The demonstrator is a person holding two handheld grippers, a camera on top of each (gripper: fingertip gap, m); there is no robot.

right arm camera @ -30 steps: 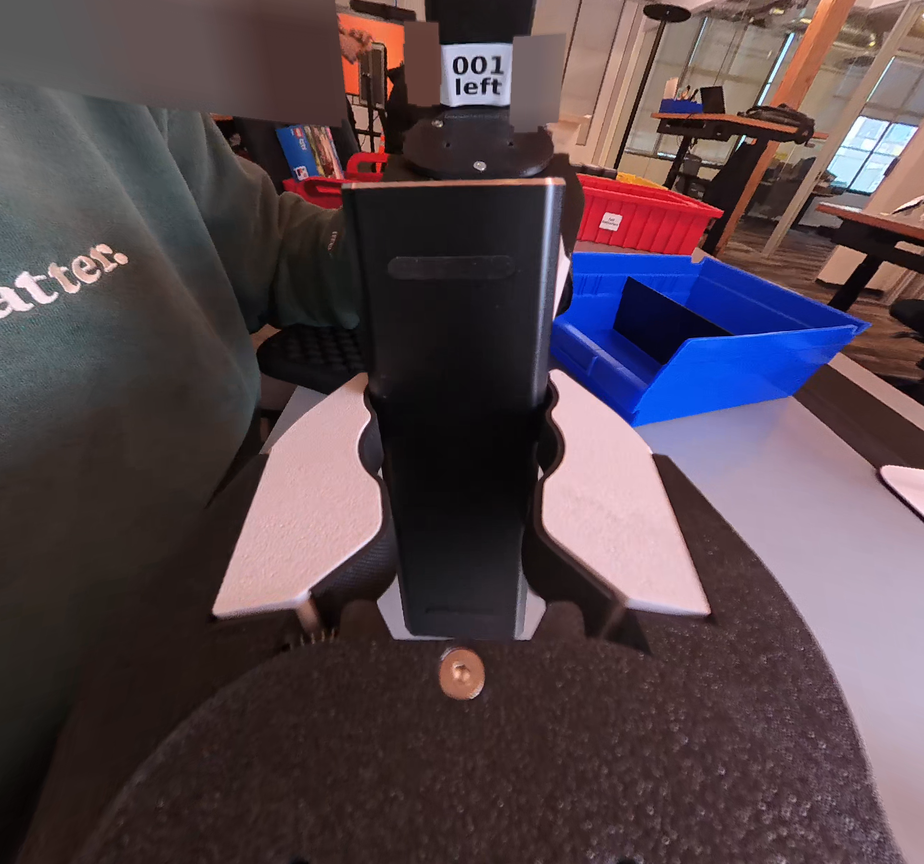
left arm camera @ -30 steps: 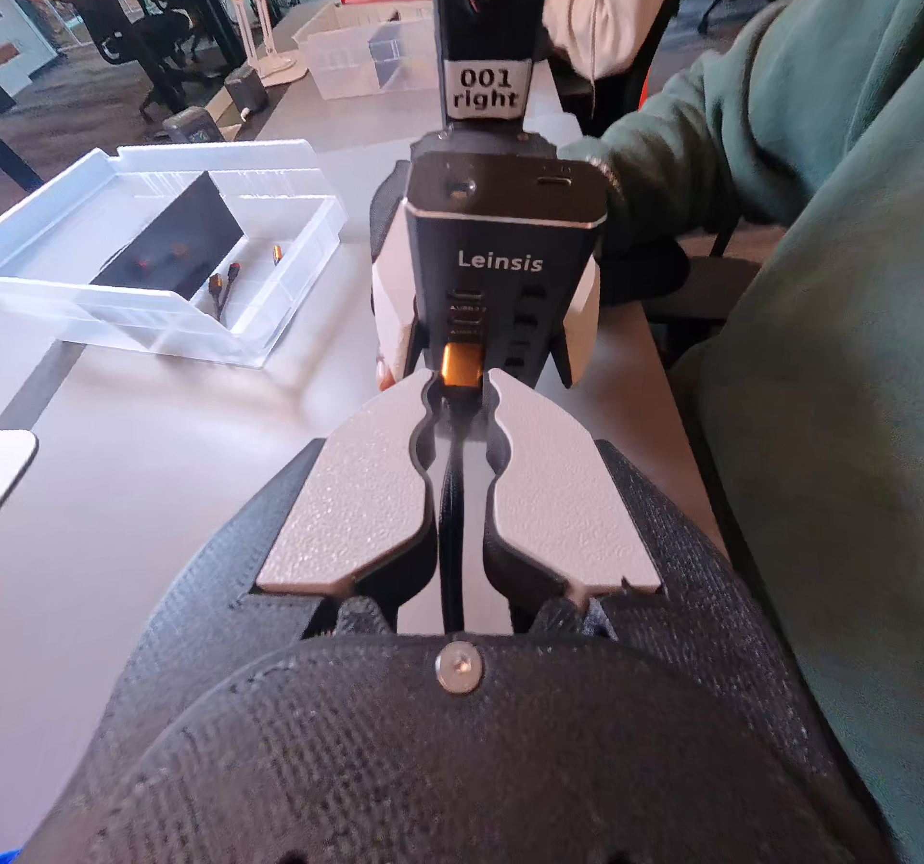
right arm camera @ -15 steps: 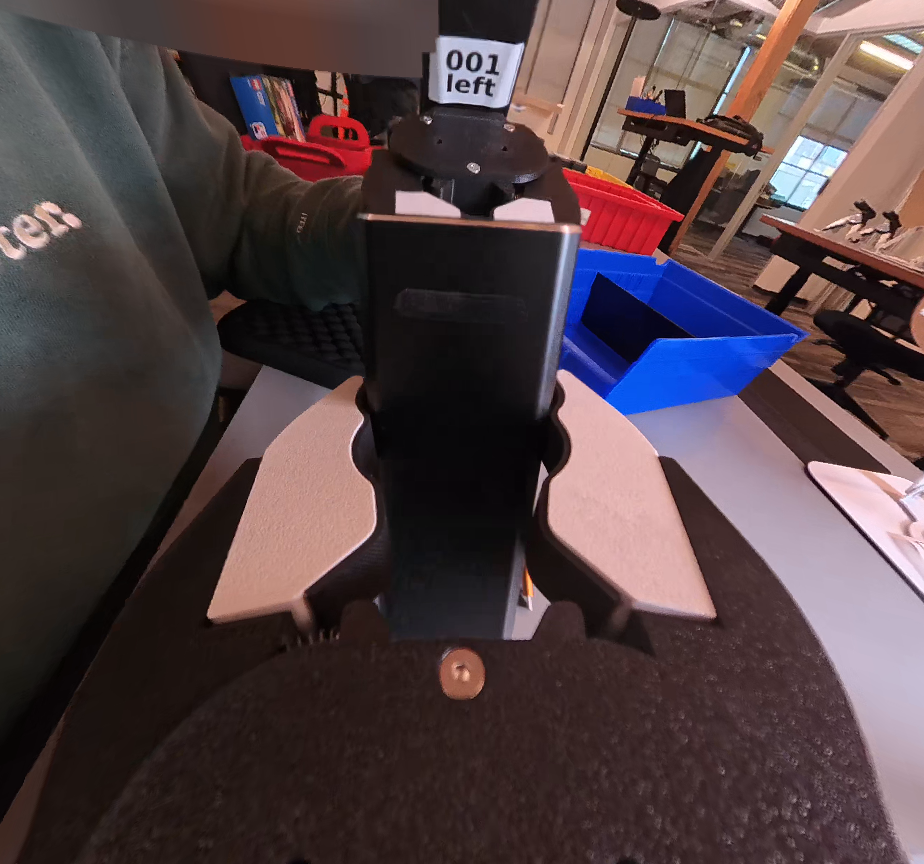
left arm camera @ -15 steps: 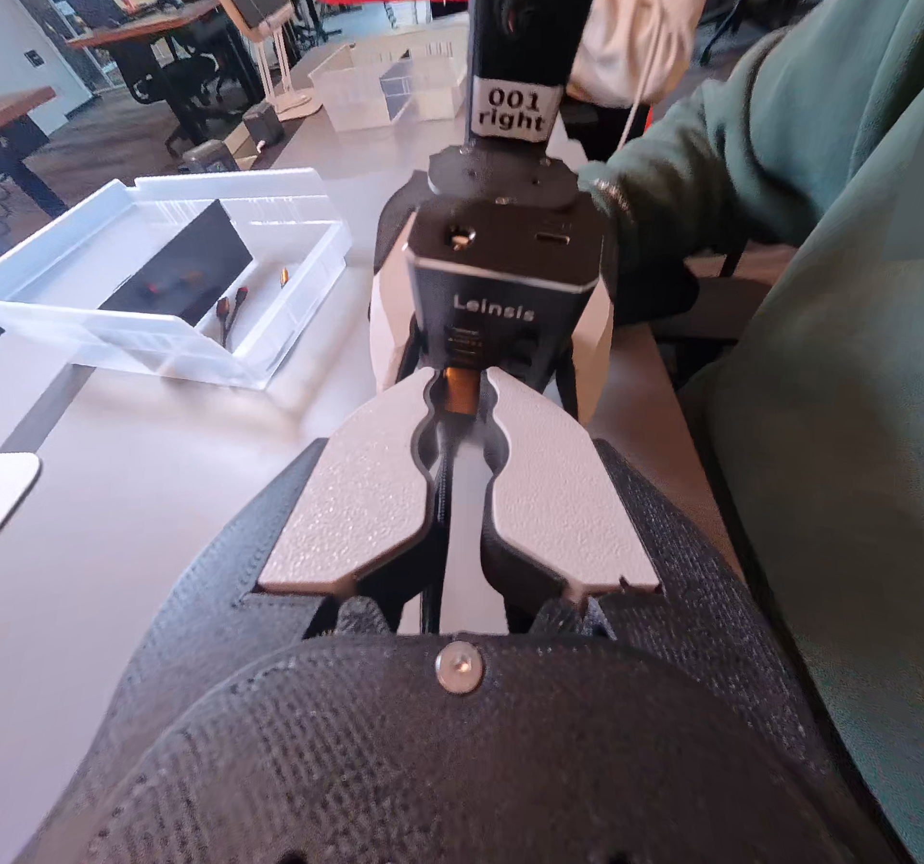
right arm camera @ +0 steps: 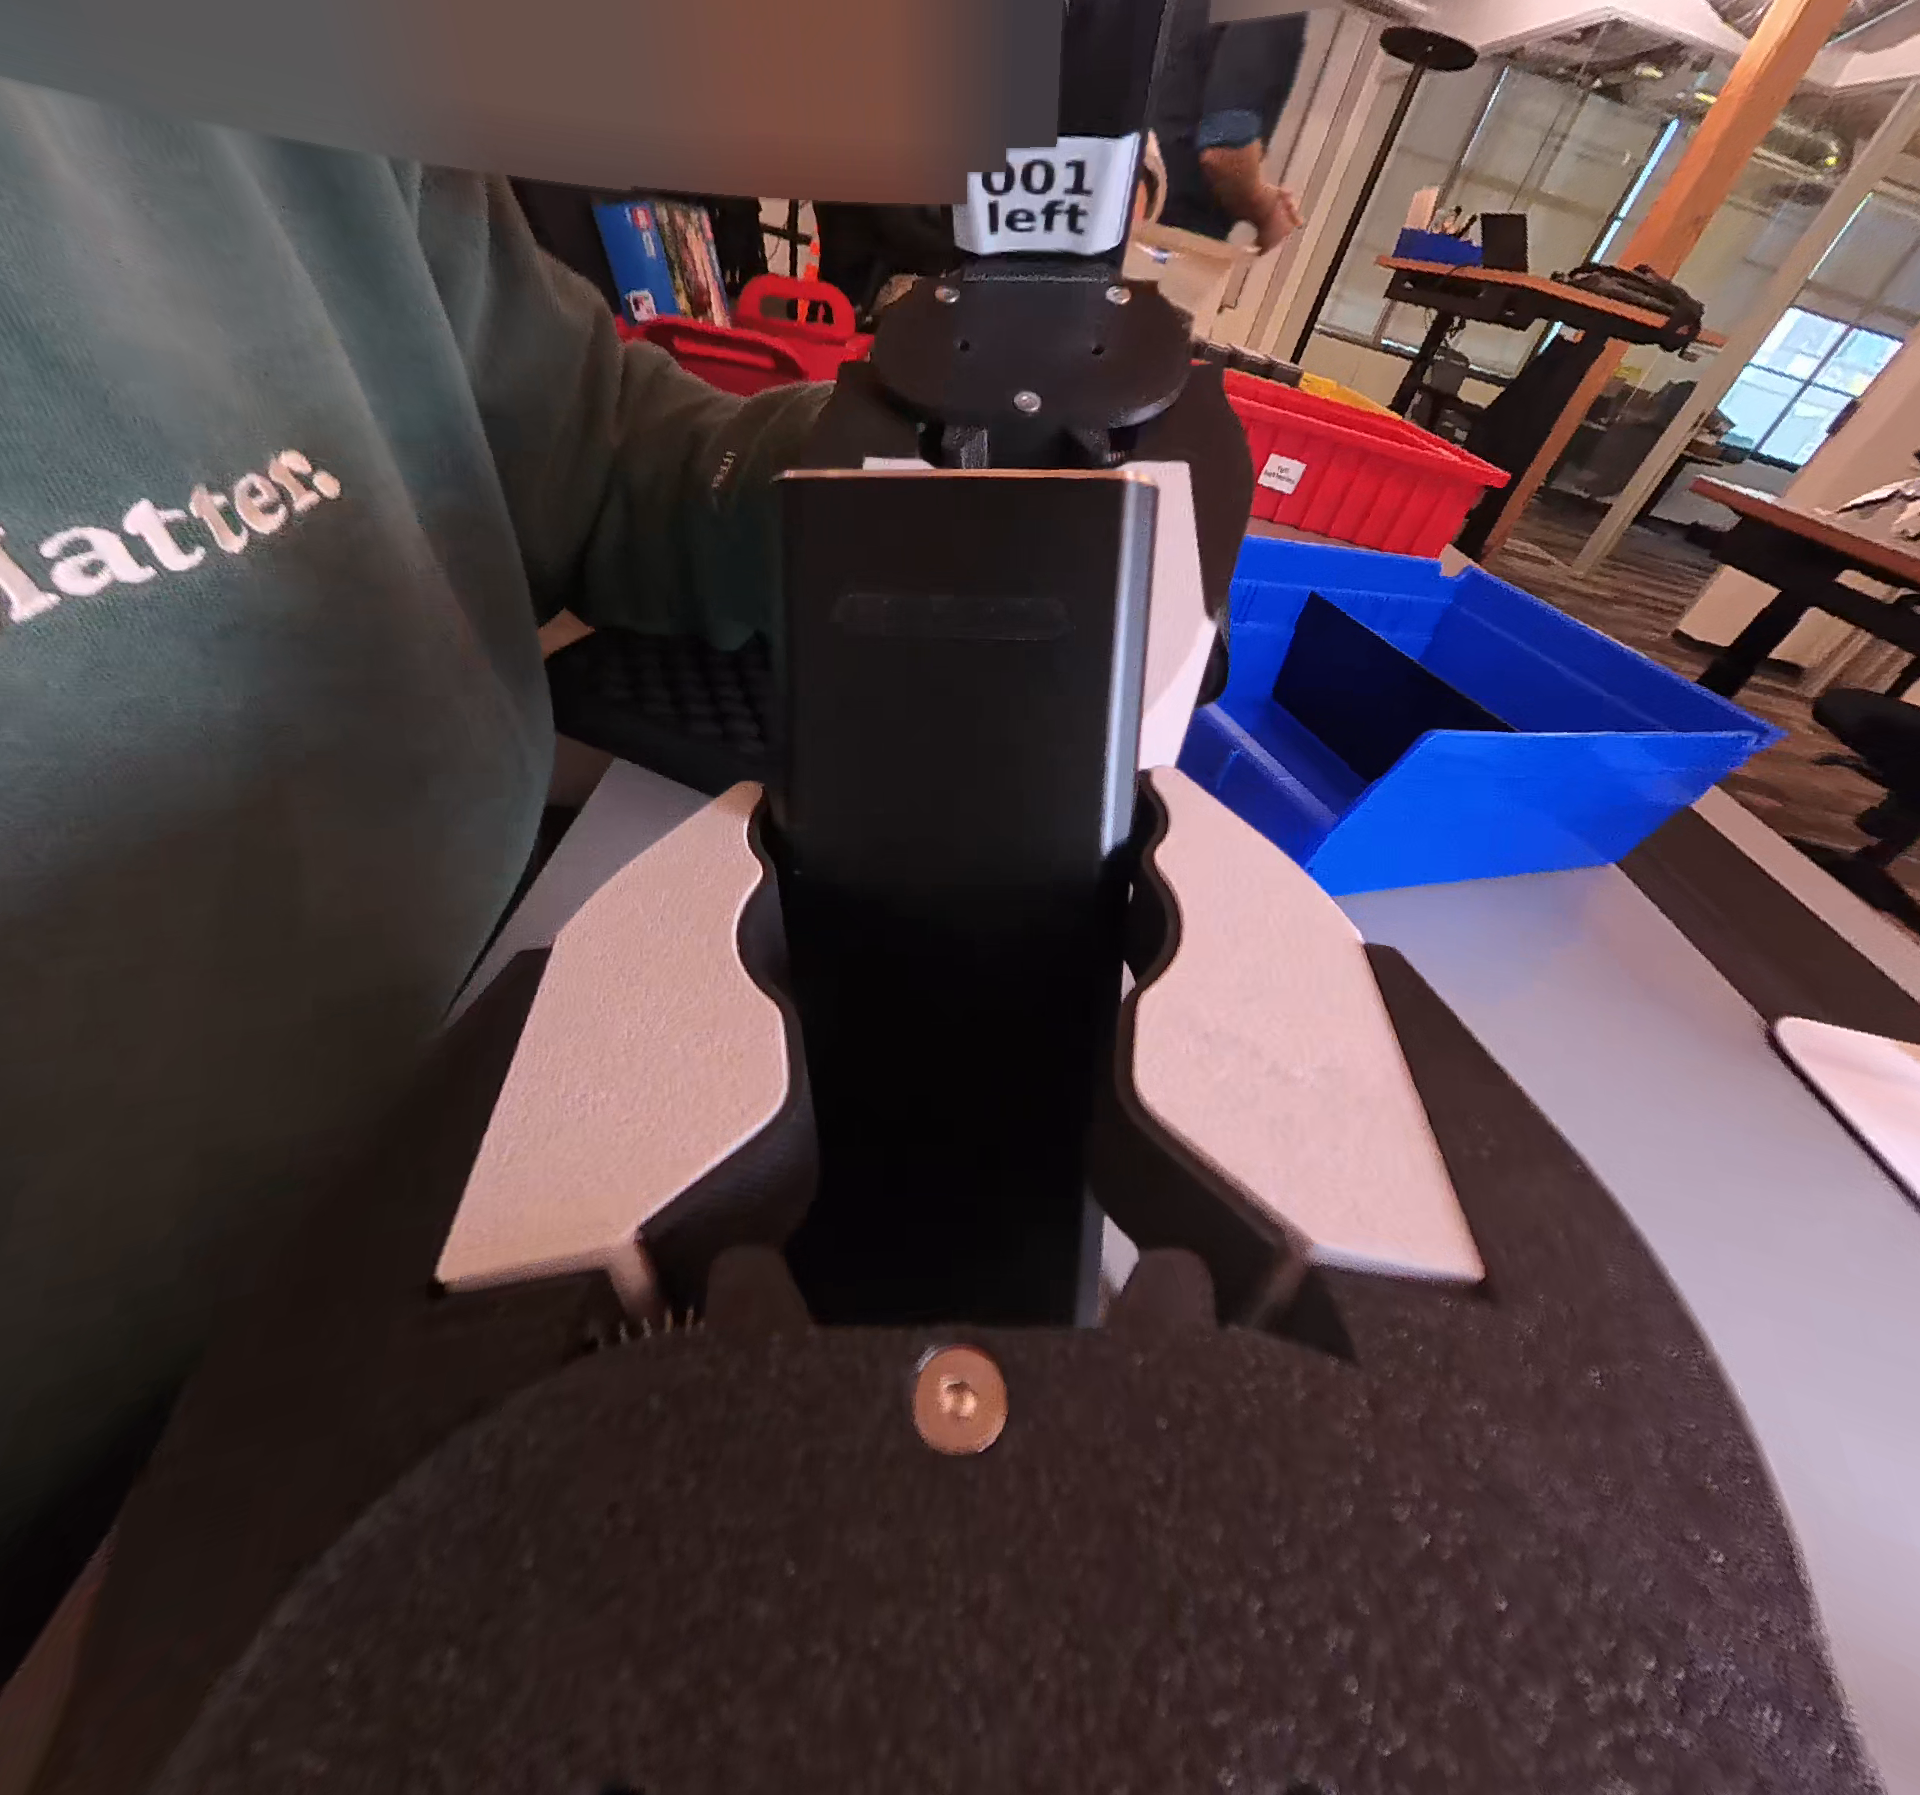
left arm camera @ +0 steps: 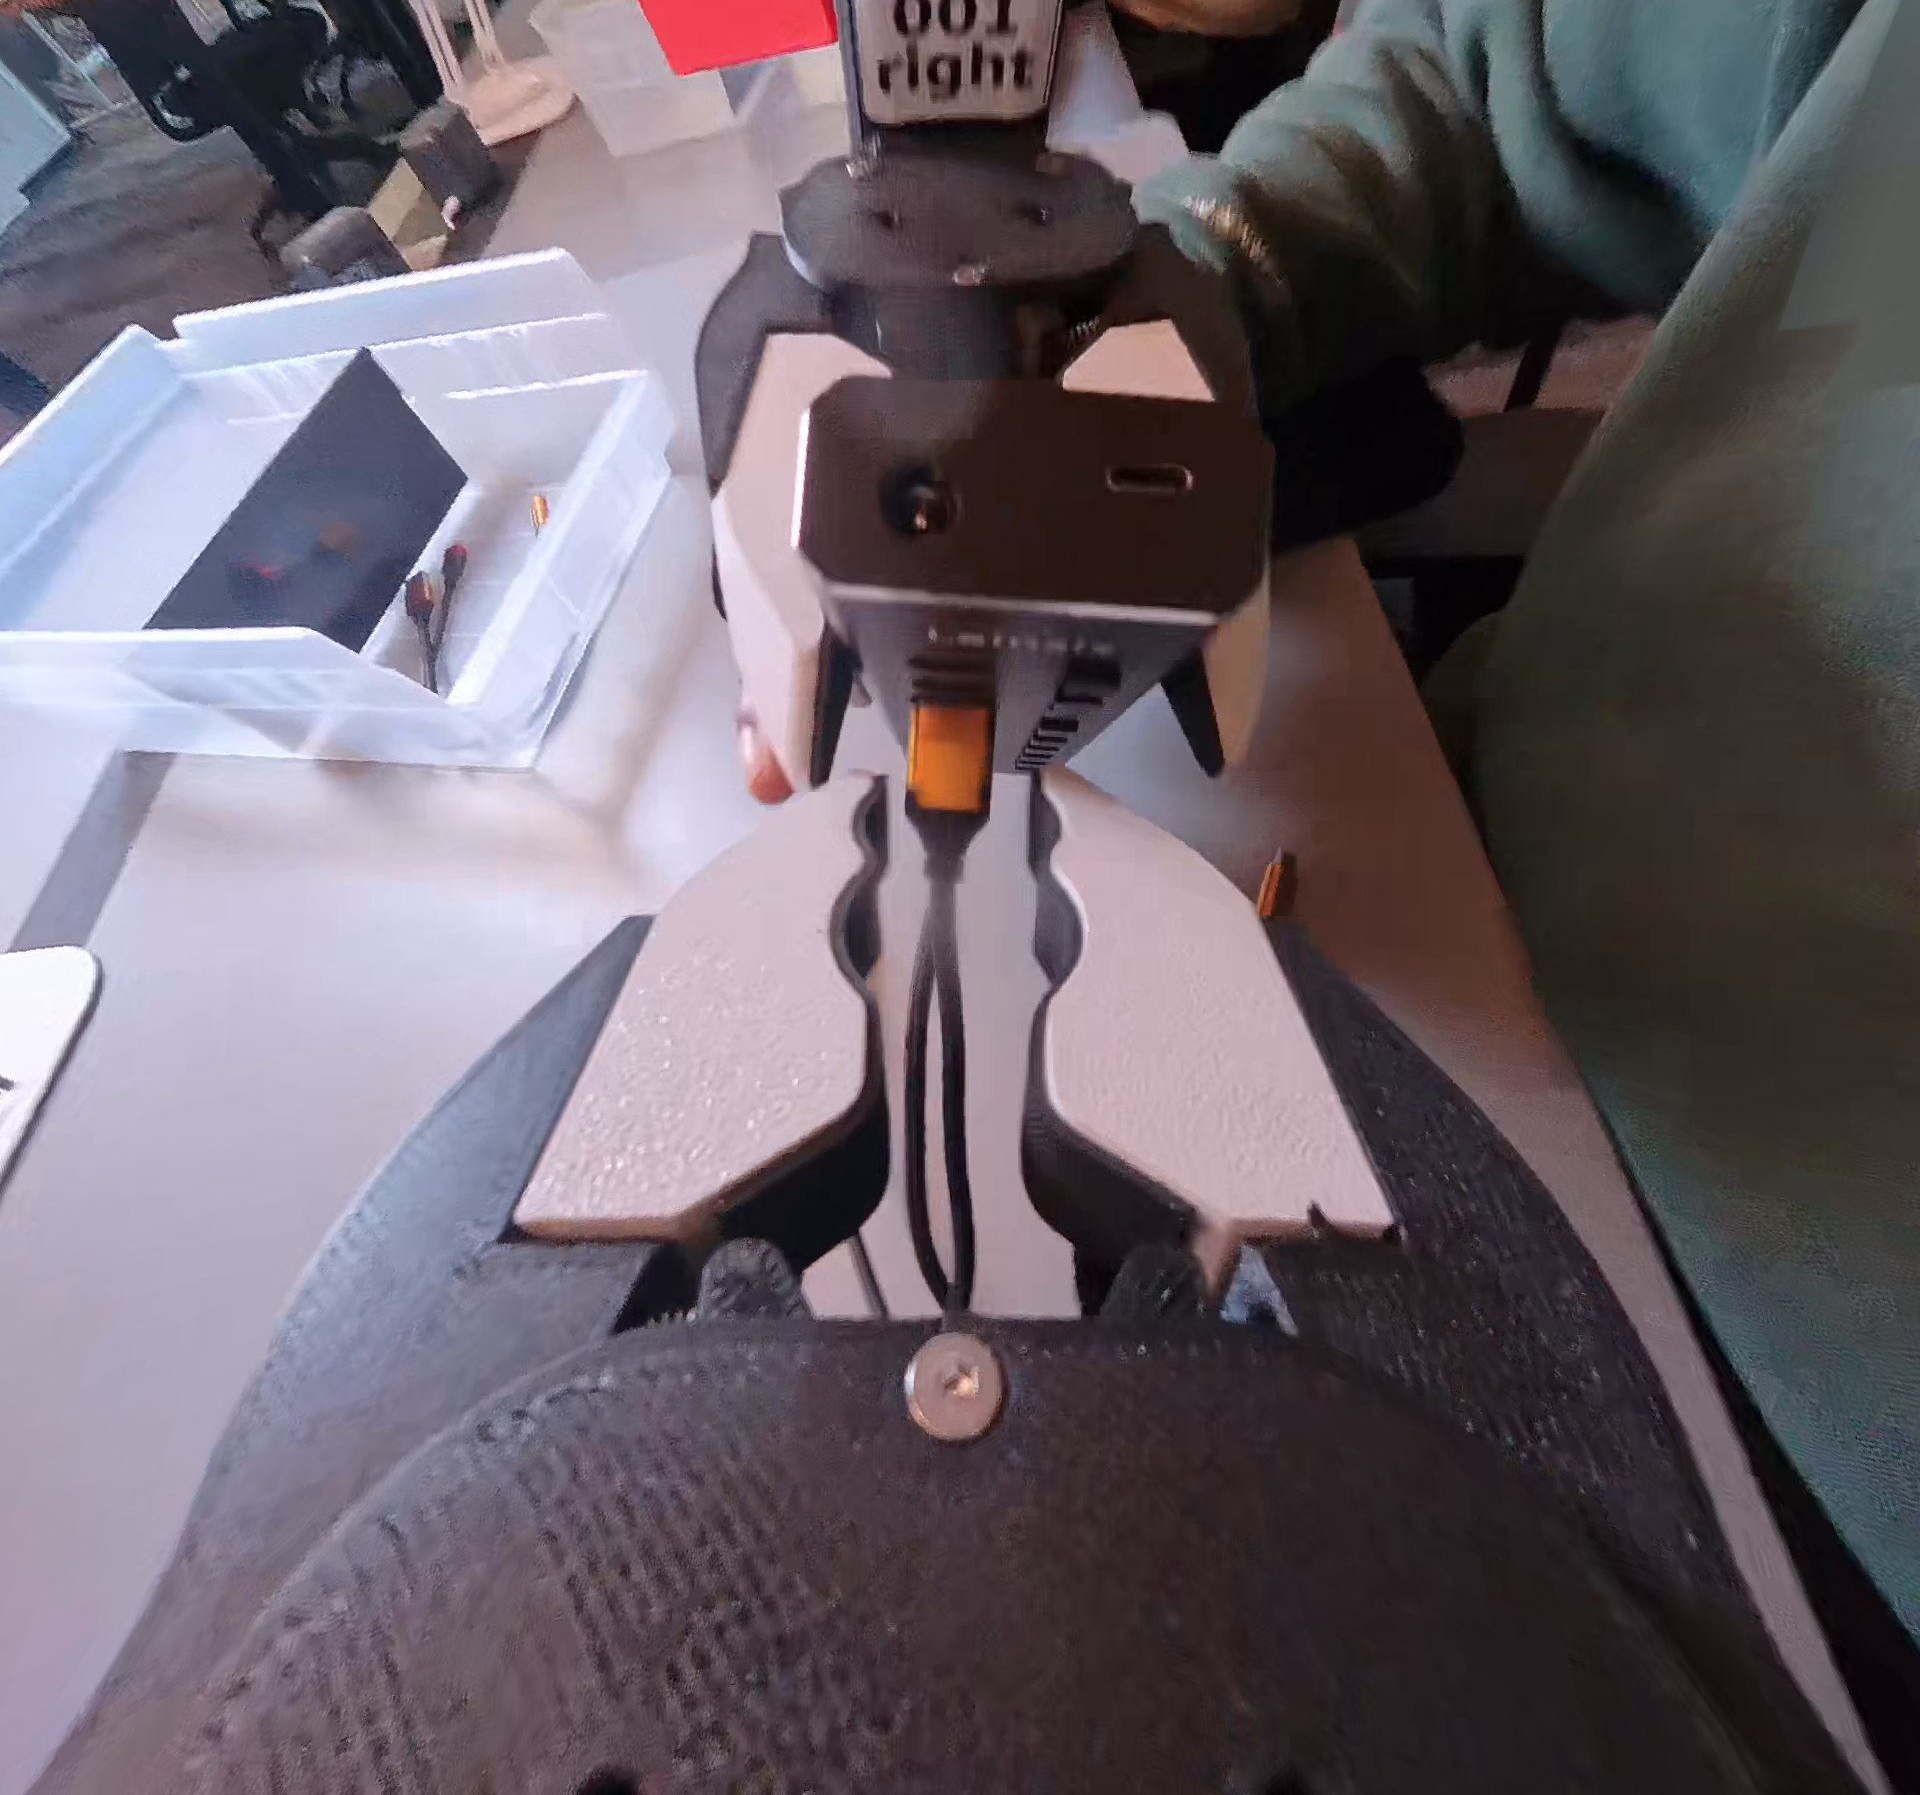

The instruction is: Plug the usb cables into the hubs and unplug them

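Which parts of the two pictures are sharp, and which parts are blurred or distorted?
Left wrist view: the left hand-held gripper is fairly sharp, while the hub, the orange plug and the clear bin are smeared by motion. Right wrist view: mostly sharp, the hub dark with a glare strip on its edge; wide-angle bending at the borders of both.

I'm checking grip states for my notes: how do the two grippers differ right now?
The left gripper is open, its fingers apart on either side of the black cable; the right gripper is shut on the black hub.
The left gripper holds nothing, and the orange plug sits in the hub just past its fingertips; the right gripper carries the hub clear of the table.
Both have pale fingers on black bodies.
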